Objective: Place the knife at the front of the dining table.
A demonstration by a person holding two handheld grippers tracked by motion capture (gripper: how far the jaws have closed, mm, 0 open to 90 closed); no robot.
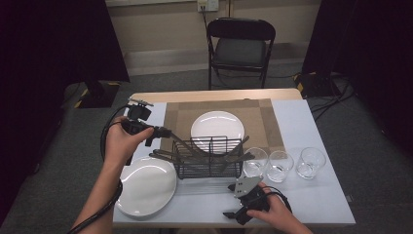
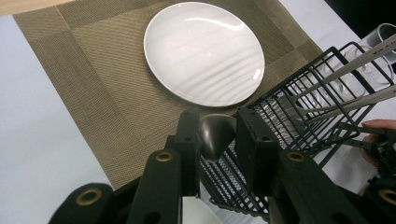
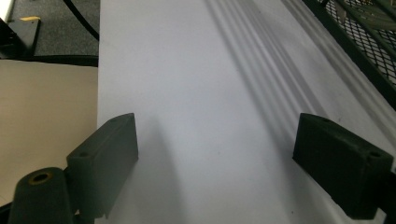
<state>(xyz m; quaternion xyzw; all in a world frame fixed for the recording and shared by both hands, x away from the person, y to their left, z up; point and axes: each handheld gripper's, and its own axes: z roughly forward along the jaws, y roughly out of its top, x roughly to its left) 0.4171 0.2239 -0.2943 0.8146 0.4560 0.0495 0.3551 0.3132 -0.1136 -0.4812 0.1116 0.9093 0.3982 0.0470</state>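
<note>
The left hand (image 1: 122,141) is raised above the table's left side, forearm angled up from the bottom edge, and aims the left gripper (image 1: 163,132) to the right toward the wire basket (image 1: 208,157). In the left gripper view its jaws are nearly closed on the rounded dark end of a utensil (image 2: 215,135), which looks like a spoon handle, just above the basket's near corner. The rest of that utensil slants down into the basket among other cutlery.

The right hand (image 1: 272,210) rests low at the table's front edge, in front of the basket. The right gripper (image 3: 215,163) is wide open, holding nothing, with bare white tabletop (image 3: 187,93) between its jaws and the basket's mesh at the upper right corner.

Behind the basket a white plate (image 1: 217,126) sits on a brown placemat (image 1: 178,117). A 2nd plate (image 1: 146,185) lies just left of the basket, and 3 glasses (image 1: 282,165) stand in a row to its right. Open tabletop lies right of the placemat.
</note>
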